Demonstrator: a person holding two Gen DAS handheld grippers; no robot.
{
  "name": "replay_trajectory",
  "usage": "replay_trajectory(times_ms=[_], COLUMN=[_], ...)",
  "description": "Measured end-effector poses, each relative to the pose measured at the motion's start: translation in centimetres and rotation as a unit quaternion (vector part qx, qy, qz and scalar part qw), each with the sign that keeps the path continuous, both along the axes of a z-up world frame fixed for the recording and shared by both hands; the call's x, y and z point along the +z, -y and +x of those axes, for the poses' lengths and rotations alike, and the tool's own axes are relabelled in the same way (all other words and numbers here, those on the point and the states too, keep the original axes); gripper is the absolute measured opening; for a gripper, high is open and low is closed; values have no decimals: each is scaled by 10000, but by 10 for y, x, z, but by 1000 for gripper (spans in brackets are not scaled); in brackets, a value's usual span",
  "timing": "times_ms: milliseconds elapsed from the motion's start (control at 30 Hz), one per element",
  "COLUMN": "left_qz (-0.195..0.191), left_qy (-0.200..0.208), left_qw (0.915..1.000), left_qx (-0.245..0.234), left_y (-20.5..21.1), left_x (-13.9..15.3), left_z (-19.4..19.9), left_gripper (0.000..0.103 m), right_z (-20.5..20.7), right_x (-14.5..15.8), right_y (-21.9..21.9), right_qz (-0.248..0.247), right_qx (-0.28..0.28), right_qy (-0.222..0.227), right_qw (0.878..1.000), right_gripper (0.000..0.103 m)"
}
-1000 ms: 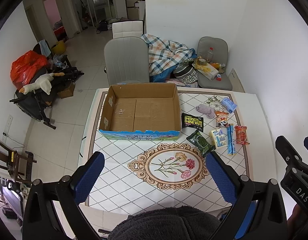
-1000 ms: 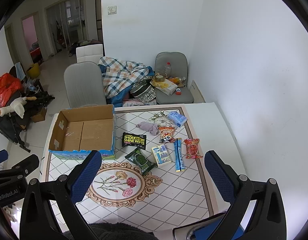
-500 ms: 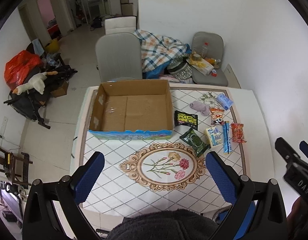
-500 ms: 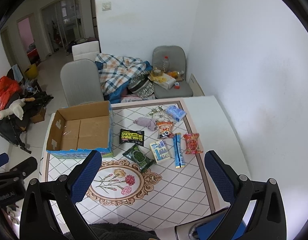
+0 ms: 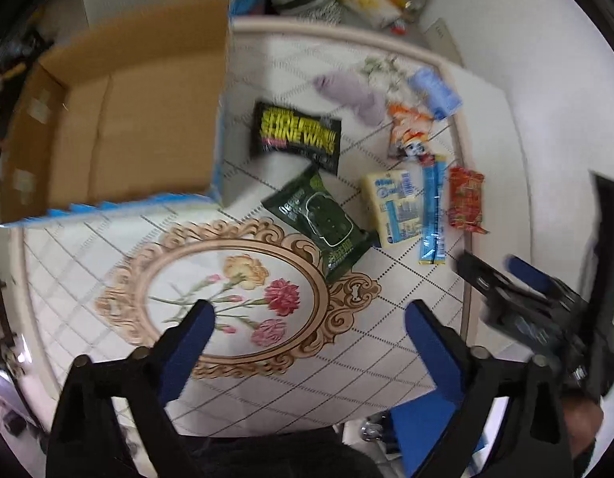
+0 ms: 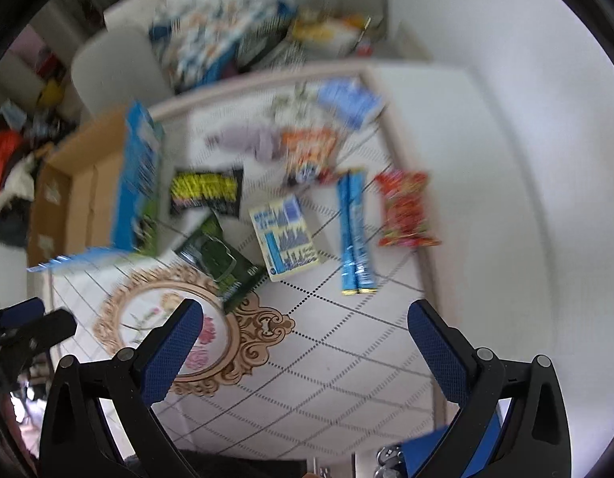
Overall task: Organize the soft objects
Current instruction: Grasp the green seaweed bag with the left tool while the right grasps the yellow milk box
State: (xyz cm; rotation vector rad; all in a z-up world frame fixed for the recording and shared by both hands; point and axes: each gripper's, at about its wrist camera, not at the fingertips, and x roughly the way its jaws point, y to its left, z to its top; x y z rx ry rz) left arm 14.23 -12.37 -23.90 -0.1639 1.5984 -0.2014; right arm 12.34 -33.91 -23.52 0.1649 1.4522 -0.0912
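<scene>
An open cardboard box (image 5: 107,111) stands on the table's left part, and it shows empty. To its right lie soft packs: a black wipes pack (image 5: 297,135), a dark green pack (image 5: 322,221), a yellow-blue pack (image 5: 394,207), a blue stick pack (image 5: 432,213), a red snack bag (image 5: 466,199), an orange bag (image 5: 408,135), a lilac cloth (image 5: 352,93) and a light blue pack (image 5: 436,93). My left gripper (image 5: 308,316) is open above the flower medallion (image 5: 231,290). My right gripper (image 6: 305,316) is open above the table, before the blue stick pack (image 6: 352,231) and yellow-blue pack (image 6: 287,235).
The table (image 5: 502,151) has a white bare strip along its right side. Behind it stand grey chairs (image 6: 103,67) with a checked blanket (image 6: 211,44) and clutter. The right gripper's body (image 5: 534,310) shows at the right in the left wrist view. Both views are blurred.
Both grippers have dropped and moved forward over the table, so the packs and box look much larger. Both stay open and empty.
</scene>
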Motion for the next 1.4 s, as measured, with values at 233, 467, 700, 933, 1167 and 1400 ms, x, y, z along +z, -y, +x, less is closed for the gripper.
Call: replay_trajectory(times_ms=[233, 467, 700, 933, 1167, 1400], left_qz=[5, -108, -353, 254, 545, 652], left_qy=[-651, -1034, -1530, -1480, -1086, -555], left_qw=[9969, 9932, 9852, 9875, 9926, 9945], left_qx=[433, 520, 692, 471, -89, -610], left_y=[2, 13, 42, 61, 60, 58], left_x=[-61, -93, -136, -164, -158, -127], left_z=[19, 41, 69, 82, 63, 35], left_gripper=[78, 78, 78, 68, 35, 32], right_z=[59, 61, 29, 15, 15, -6], right_x=[-118, -154, -147, -164, -172, -145], right_y=[-4, -1, 36, 28, 7, -1], right_qz=[670, 685, 685, 690, 525, 687], right_qx=[-51, -41, -362, -596, -796, -903], right_qy=[-837, -1293, -1509, -1517, -1392, -1243], right_qw=[9942, 9892, 9855, 9842, 9857, 9857], right_gripper=[92, 71, 72, 72, 70, 69])
